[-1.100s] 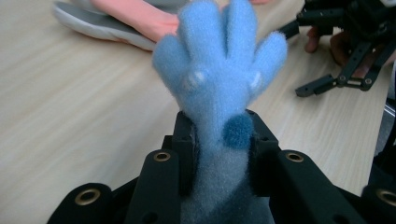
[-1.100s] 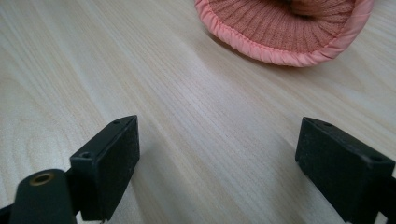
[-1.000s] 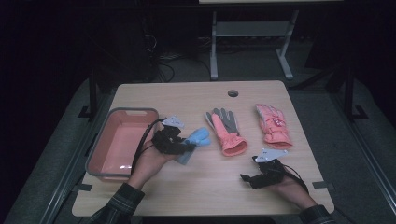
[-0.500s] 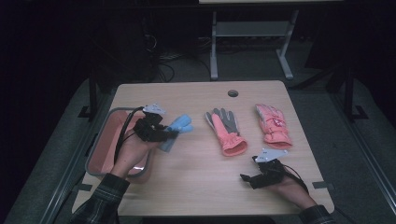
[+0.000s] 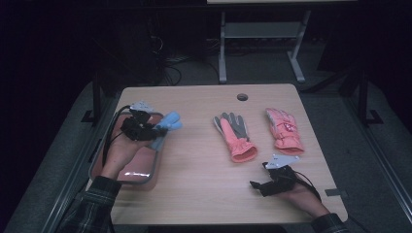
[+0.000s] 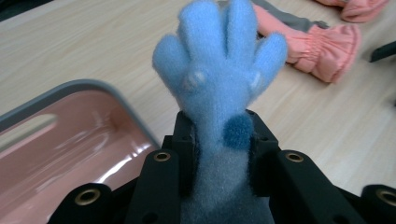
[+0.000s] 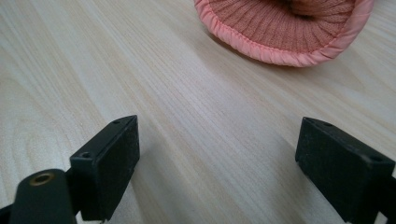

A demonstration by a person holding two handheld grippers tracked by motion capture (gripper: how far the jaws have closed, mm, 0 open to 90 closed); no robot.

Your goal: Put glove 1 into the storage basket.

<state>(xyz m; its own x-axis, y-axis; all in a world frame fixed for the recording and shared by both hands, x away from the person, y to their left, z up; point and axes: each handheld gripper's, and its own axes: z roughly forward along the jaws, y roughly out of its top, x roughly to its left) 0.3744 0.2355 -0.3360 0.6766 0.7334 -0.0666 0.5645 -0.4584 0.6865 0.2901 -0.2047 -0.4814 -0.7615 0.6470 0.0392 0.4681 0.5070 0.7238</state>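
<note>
A light blue fleece glove (image 5: 168, 121) (image 6: 219, 79) sticks out of my left gripper (image 5: 156, 130) (image 6: 219, 140), whose jaws are shut on its cuff. The gripper hangs above the right rim of a pink tray (image 5: 133, 167) (image 6: 70, 135) at the table's left side, with the glove's fingers pointing right. A pink glove with a grey palm (image 5: 235, 136) (image 6: 317, 46) and an all-pink glove (image 5: 284, 128) lie flat on the right half. My right gripper (image 5: 255, 185) (image 7: 217, 158) rests low near the front edge, open and with nothing between its jaws. A pink knit cuff (image 7: 285, 28) lies just ahead of it.
The wooden table (image 5: 194, 194) has a round cable hole (image 5: 242, 96) near its far edge. Bare wood lies between the tray and the gloves. Dark floor and a metal stand (image 5: 223, 43) lie beyond the table.
My left hand has carried the blue glove leftward and slightly up, from the table's middle to above the tray's right rim. The right gripper has stayed still.
</note>
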